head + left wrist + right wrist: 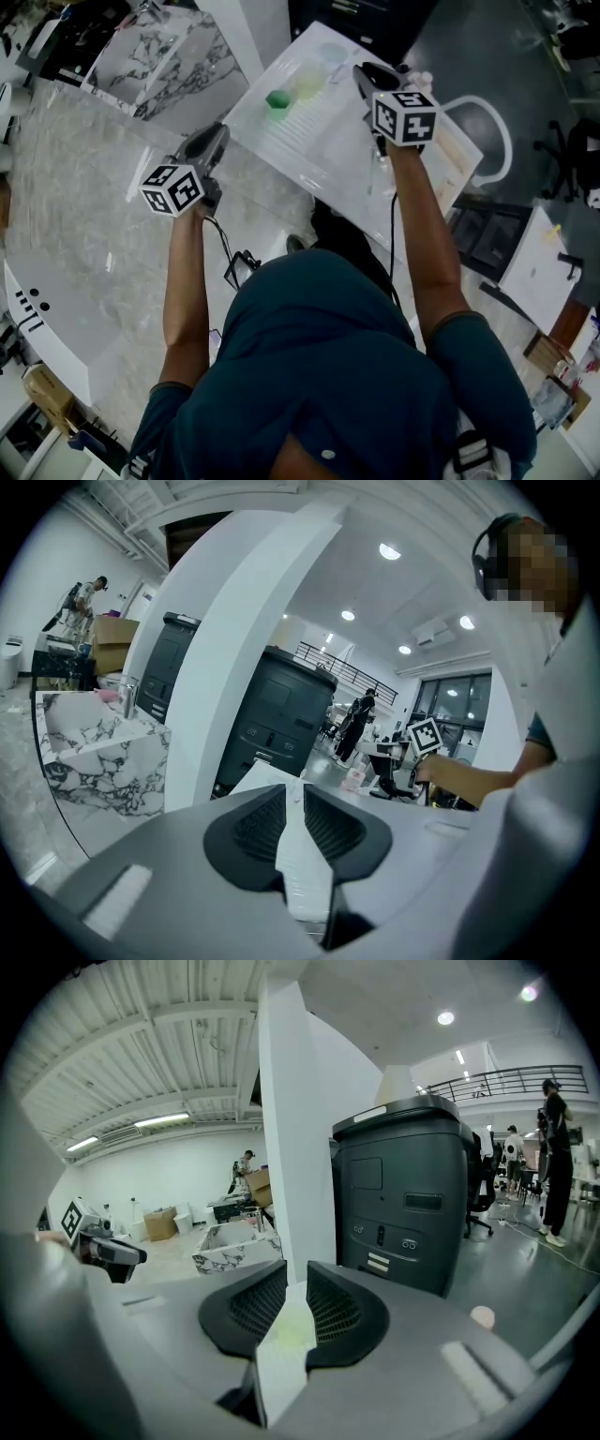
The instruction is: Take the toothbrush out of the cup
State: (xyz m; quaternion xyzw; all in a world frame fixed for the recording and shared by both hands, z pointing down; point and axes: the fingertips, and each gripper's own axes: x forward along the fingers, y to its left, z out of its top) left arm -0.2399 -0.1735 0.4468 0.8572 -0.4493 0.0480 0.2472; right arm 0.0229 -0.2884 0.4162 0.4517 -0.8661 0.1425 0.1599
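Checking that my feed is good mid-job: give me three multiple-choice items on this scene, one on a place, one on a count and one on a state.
1. Where does the small green object lie?
A. On the white table
B. On the grey floor
C. Between the left gripper's jaws

2. How many marker cubes show in the head view?
A. One
B. Two
C. Three

3. How do the right gripper's jaws stand?
A. Shut on a toothbrush
B. Pressed together, empty
C. Apart, holding nothing

Answers:
1. A, since the green object sits on the white table ahead of the person.
2. B, since there are two marker cubes, one on the left gripper and one on the right gripper.
3. C, since the right gripper view shows a gap between the pads with only the table top seen through it.
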